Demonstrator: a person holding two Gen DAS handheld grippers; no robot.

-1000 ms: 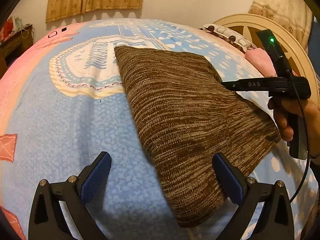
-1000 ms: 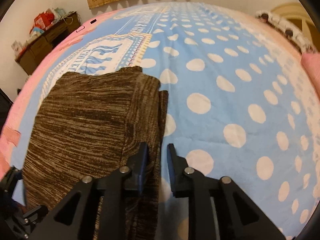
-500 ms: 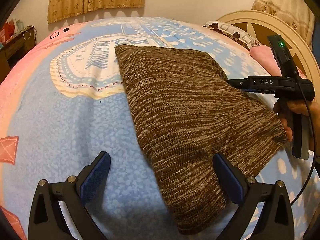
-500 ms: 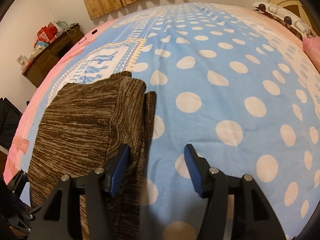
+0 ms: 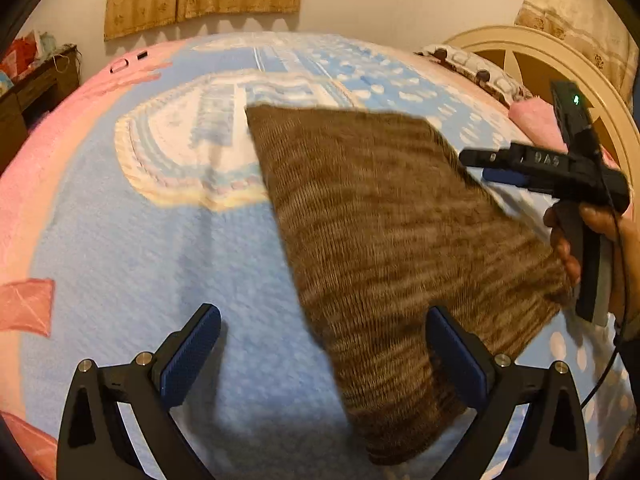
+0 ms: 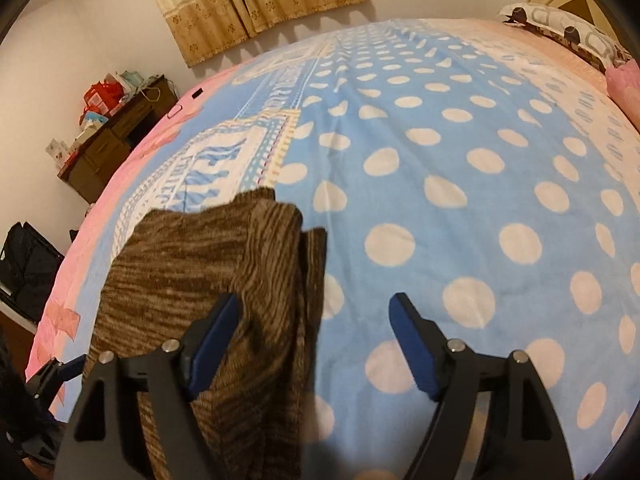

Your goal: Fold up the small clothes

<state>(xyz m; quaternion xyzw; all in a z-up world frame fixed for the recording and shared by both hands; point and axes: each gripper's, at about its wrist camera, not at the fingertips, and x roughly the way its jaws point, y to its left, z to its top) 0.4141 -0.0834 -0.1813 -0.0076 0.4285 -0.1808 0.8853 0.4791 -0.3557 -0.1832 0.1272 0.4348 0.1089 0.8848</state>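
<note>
A folded brown knitted garment (image 5: 384, 240) lies flat on the bed's blue blanket (image 5: 168, 248). My left gripper (image 5: 320, 352) hovers open over its near edge, with the right pad above the knit and the left pad above bare blanket. In the right wrist view the same garment (image 6: 208, 280) sits at lower left, its folded layers stacked at the right edge. My right gripper (image 6: 316, 344) stands wide open above that edge, nothing between its pads. The left wrist view also shows the right gripper (image 5: 500, 166) from the side, held by a hand (image 5: 568, 248).
The polka-dot part of the blanket (image 6: 480, 200) spreads to the right of the garment. A cream headboard (image 5: 532, 56), a patterned pillow (image 5: 472, 68) and a pink pillow (image 5: 536, 120) lie at the right. A dark wooden desk (image 6: 116, 136) with clutter stands by the far wall.
My right gripper has opened from nearly shut to wide open, letting go of the garment's edge, and has lifted back a little. The left gripper stays open and has barely moved.
</note>
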